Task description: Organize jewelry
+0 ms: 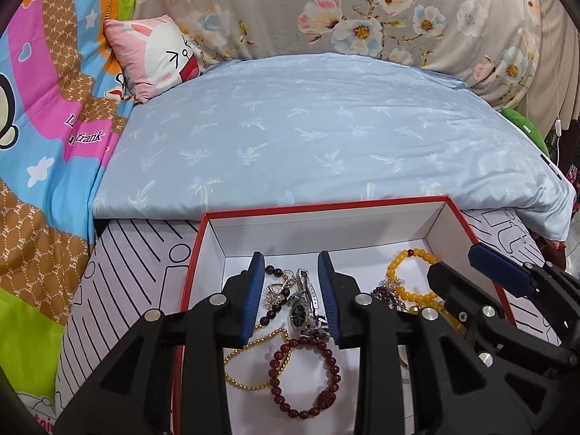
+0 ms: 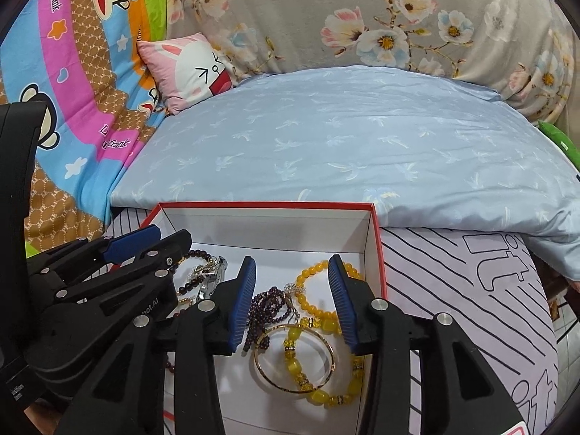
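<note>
The jewelry lay tangled inside the red-rimmed box (image 1: 449, 201): watch (image 1: 302, 306) beside the dark red bracelet (image 1: 308, 373). Your left gripper (image 1: 291, 297) and right gripper (image 2: 291, 302) hovered over it, fingers apart, clamping nothing. Closing there risked snagging neighbouring strands.

We see a shallow box (image 1: 449, 224) with white walls and a red rim, and all the jewelry lies loose on its floor. On its left side lie a dark red bead bracelet (image 1: 308, 377), a gold bead chain (image 1: 250, 362) and a silver watch (image 1: 302, 306). On its right lie an orange-yellow bead bracelet (image 2: 311, 301), a thin gold bangle (image 2: 293, 359) overlapping a chunky yellow bracelet (image 2: 326, 380), and a heap of purple beads (image 2: 270, 308).
</note>
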Demonstrator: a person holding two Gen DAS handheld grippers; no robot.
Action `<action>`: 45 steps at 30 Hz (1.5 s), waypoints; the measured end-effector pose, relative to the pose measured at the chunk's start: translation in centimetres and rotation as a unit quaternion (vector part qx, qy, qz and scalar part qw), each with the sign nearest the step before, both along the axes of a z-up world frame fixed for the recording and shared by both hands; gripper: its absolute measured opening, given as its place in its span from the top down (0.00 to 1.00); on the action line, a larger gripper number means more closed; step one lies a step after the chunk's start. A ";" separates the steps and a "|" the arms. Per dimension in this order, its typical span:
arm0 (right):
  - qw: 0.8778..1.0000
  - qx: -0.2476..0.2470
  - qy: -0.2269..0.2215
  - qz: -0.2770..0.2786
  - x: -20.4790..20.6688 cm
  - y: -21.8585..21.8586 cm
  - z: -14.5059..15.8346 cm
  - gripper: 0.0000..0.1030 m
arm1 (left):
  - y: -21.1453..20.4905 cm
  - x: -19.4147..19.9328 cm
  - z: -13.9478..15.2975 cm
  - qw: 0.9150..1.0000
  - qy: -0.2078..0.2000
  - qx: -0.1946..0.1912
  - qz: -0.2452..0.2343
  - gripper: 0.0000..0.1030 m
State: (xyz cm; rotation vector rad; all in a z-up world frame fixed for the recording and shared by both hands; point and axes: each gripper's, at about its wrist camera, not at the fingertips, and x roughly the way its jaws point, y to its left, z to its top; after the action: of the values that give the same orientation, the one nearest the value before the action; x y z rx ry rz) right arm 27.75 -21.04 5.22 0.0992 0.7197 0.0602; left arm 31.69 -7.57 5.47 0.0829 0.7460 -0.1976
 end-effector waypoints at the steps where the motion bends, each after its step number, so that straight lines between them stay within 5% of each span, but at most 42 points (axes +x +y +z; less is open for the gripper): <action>1: 1.000 -0.002 0.000 -0.002 -0.3 0.0 0.1 0.59 | 0.0 -0.2 0.0 1.000 -0.001 0.002 0.000 0.72; 5: 1.000 -0.014 -0.003 -0.014 -1.8 -0.1 0.3 0.50 | 0.2 -1.7 0.3 1.000 -0.004 0.008 0.004 0.71; 11: 0.999 -0.019 -0.010 -0.025 -5.0 -0.1 0.8 0.37 | 1.8 -4.5 0.6 1.000 -0.001 -0.009 0.017 0.57; 22: 0.999 -0.006 -0.012 -0.037 -8.5 0.0 0.2 0.27 | 4.4 -8.7 0.7 0.997 -0.019 -0.014 0.068 0.16; 45: 0.998 -0.025 -0.011 -0.056 -10.6 0.6 -0.4 0.19 | 5.5 -10.3 -0.9 0.996 0.005 -0.020 0.089 0.09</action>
State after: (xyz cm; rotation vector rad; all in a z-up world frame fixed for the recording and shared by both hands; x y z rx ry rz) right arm 17.18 -20.47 4.84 0.0911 0.6921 -0.0635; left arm 21.40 -2.08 4.55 -0.0226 0.7551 -0.0424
